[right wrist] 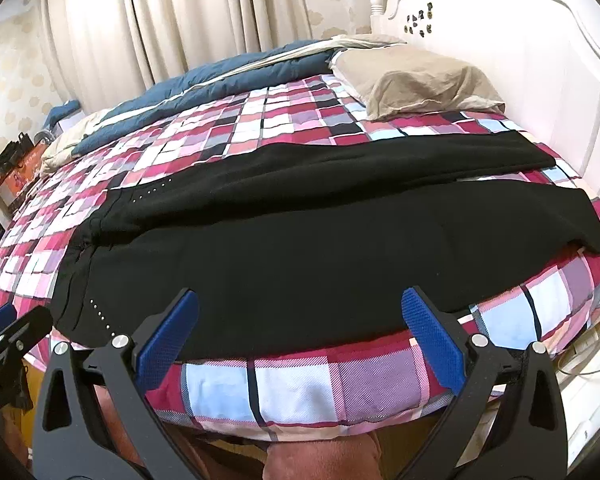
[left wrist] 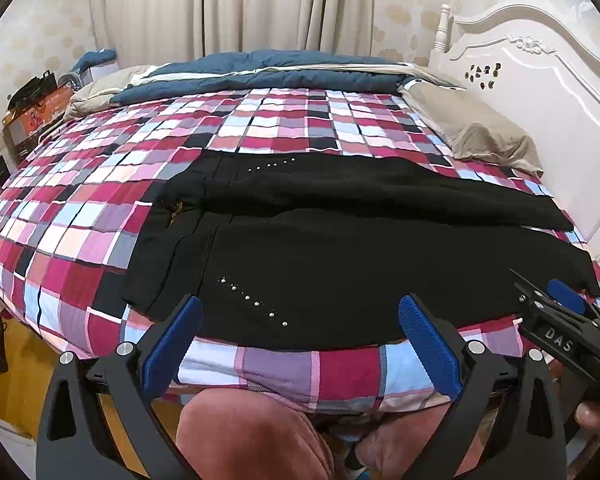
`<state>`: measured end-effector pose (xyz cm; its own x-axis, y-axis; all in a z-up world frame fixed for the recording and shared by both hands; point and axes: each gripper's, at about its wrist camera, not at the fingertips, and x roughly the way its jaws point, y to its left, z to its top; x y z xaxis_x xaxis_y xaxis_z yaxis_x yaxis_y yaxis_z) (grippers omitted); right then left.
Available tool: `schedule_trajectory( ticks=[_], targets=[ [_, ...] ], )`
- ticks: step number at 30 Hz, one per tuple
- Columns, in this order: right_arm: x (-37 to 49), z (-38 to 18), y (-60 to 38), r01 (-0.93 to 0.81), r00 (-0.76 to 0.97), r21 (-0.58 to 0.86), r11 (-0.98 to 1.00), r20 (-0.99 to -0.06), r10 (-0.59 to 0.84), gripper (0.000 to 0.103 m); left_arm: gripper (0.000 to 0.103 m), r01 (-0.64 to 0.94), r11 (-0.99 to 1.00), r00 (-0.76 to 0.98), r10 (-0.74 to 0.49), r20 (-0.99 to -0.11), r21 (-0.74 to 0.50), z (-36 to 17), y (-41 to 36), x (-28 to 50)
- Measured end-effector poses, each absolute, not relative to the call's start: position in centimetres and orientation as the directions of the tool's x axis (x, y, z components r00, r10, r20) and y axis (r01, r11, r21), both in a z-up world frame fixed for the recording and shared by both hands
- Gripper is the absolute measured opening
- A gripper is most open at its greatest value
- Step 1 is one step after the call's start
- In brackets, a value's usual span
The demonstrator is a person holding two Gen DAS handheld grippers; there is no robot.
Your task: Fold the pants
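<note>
Black pants are shown spread flat along the near edge of the bed, the waistband toward the foot-end corner and both legs running toward the headboard; the near leg lies just inside the edge, the far leg is parted from it by a narrow gap near the hems. The left gripper is held over the hip, beside a row of studs, with its blue fingers spread wide and nothing between them. The right gripper is held over the mid-thigh of the near leg, equally wide and empty. The cloth is judged soft, limp and light, apt to sag and drag on the checked sheet; its thickness cannot be judged from these views. A pinch at the waistband and at the near hem, through both layers, is judged the soundest hold.
</note>
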<state>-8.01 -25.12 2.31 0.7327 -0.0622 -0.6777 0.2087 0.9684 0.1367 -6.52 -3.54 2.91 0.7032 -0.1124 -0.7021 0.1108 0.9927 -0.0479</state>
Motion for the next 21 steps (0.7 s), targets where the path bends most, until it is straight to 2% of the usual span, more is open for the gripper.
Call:
schedule_trajectory(
  ticks=[11, 21],
  targets=[
    [-8.8, 2.8, -23.5, 0.172, 0.735, 0.111, 0.979, -0.676, -0.052, 0.101, 0.098, 0.113, 0.991, 0.731, -0.129, -0.67, -0.068, 4.9, -2.6, -7.5],
    [-9.9, 3.6, -22.5, 0.15, 0.749, 0.093, 0.984, -0.66, -0.052, 0.101, 0.098, 0.09, 0.994, 0.722, -0.112, -0.683, -0.067, 4.1, -1.7, -7.3]
  ],
)
